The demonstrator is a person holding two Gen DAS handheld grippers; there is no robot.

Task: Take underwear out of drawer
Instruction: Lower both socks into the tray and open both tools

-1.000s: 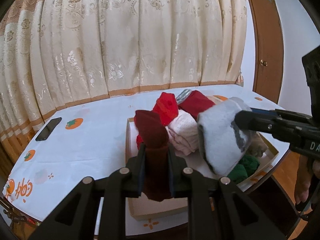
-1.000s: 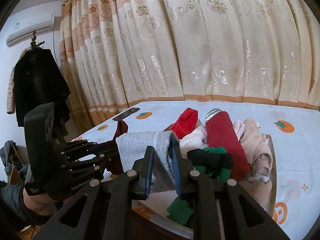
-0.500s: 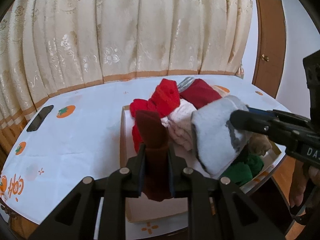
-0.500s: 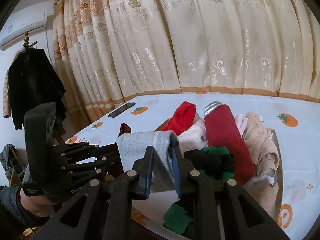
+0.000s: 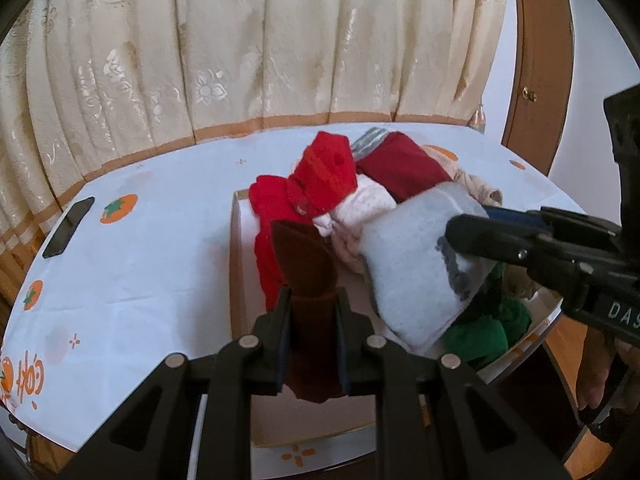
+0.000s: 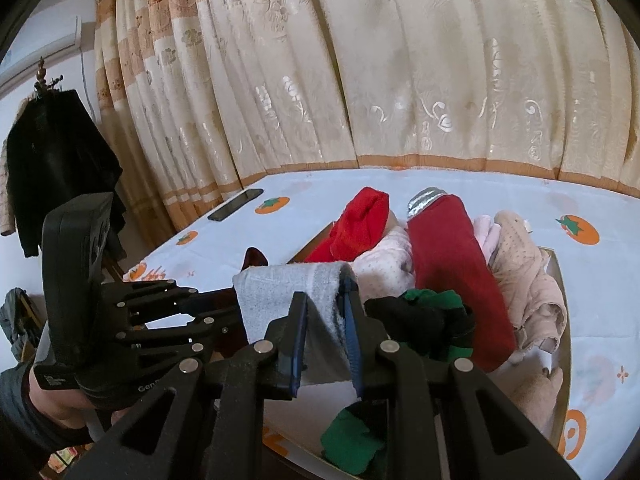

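The left wrist view looks forward along its own fingers [image 5: 285, 320] from just off the near edge of the table [image 5: 152, 264], close in and slightly downward, facing the curtain [image 5: 240, 52] along the far edge. The right wrist view sits at the same near edge, further right, aimed toward the curtain [image 6: 360, 80] and angled left, probably a little lower. Both share the open drawer [image 5: 237, 280] of clothes, the phone [image 6: 235, 204] near the table's far left corner, and each other's gripper.
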